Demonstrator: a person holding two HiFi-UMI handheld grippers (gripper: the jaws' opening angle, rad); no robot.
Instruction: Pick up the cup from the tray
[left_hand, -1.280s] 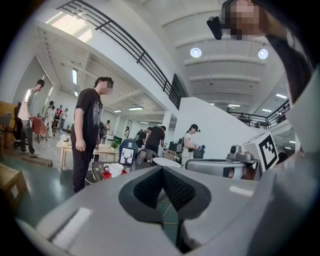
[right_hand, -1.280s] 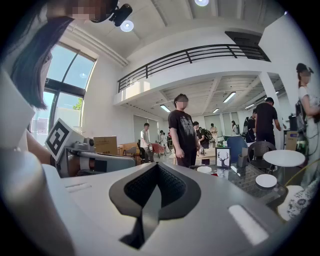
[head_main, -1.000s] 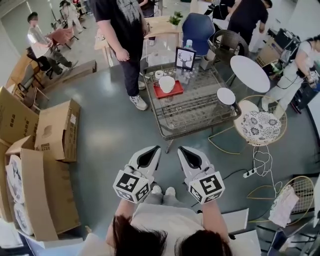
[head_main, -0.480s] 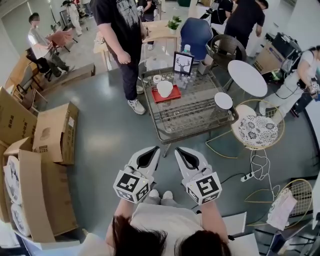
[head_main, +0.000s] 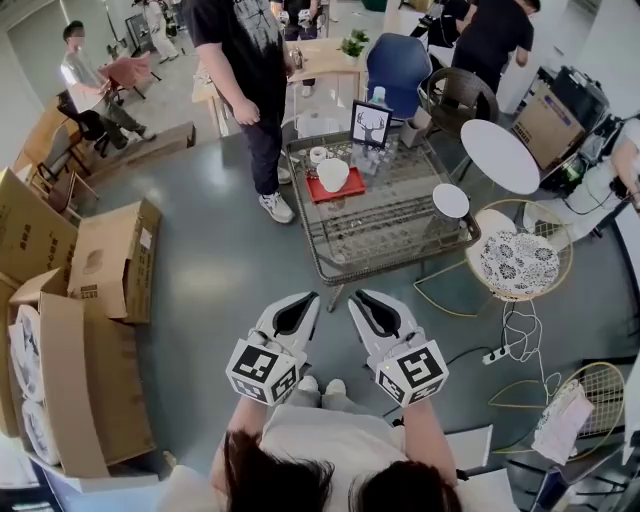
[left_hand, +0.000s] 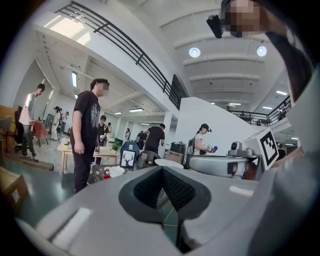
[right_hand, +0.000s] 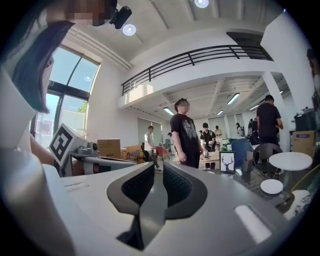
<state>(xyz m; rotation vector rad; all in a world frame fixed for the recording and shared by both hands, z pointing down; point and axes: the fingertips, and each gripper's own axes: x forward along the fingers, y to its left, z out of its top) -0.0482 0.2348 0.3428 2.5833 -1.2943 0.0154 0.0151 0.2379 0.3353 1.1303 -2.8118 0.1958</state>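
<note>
left gripper (head_main: 312, 298) and right gripper (head_main: 356, 297) held side by side close to the person, over the floor, both empty. left jaws pressed together, right jaws a narrow slit apart. further out, wire table (head_main: 390, 230) with red tray (head_main: 316, 192) near its far left corner. white cup (head_main: 333, 174) sits on the tray, well apart from both grippers. standing person (head_main: 245, 60) just beyond.

Head view steeply down; gripper views level (all share table (head_main: 392, 226)).
</note>
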